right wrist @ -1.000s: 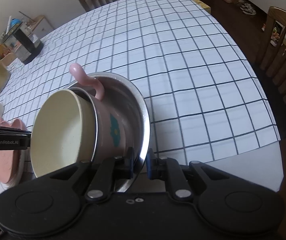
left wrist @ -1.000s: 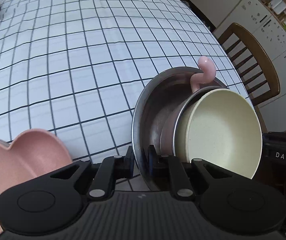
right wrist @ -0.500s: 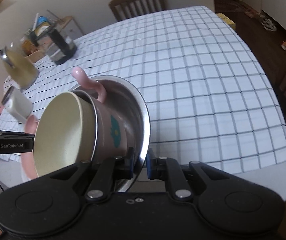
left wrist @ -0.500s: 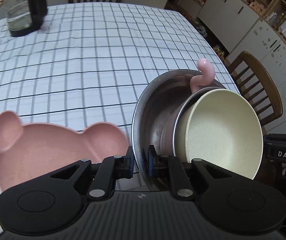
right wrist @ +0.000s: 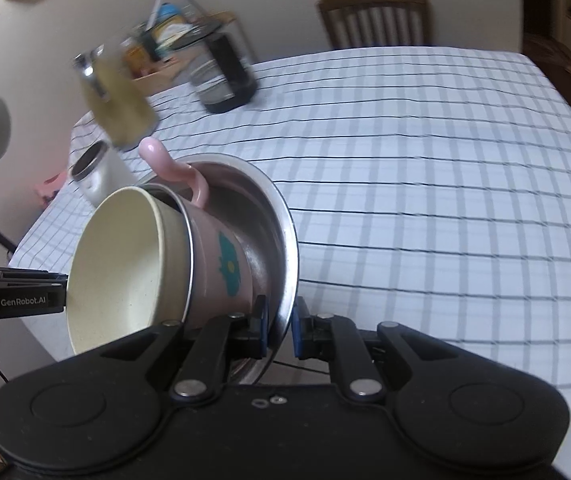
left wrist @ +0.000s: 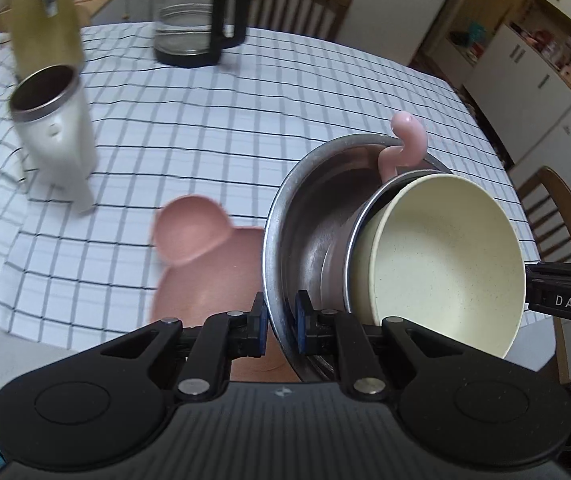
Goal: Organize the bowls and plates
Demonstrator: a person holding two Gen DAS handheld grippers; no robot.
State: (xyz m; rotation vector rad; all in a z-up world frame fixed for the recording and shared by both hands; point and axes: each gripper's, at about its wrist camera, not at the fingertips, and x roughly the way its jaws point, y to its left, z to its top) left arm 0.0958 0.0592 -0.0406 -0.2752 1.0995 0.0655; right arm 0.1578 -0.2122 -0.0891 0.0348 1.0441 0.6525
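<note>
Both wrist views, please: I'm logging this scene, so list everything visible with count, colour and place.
steel bowl: 1, silver, tilted, its rim clamped by both grippers.
pink cup: 1, pink with teal print and curled handle, nested in the steel bowl.
cream bowl: 1, cream, innermost of the stack.
pink plate: 1, pink with round ears, on the tablecloth, behind the stack.
white jug: 1, white, steel-rimmed, table's left.
glass carafe: 1, clear and black, far edge.
tablecloth: 1, white, dark grid.
chairs: 2 visible, brown wood.
left gripper: black, jaws shut on rim.
right gripper: black, jaws shut on rim.
</note>
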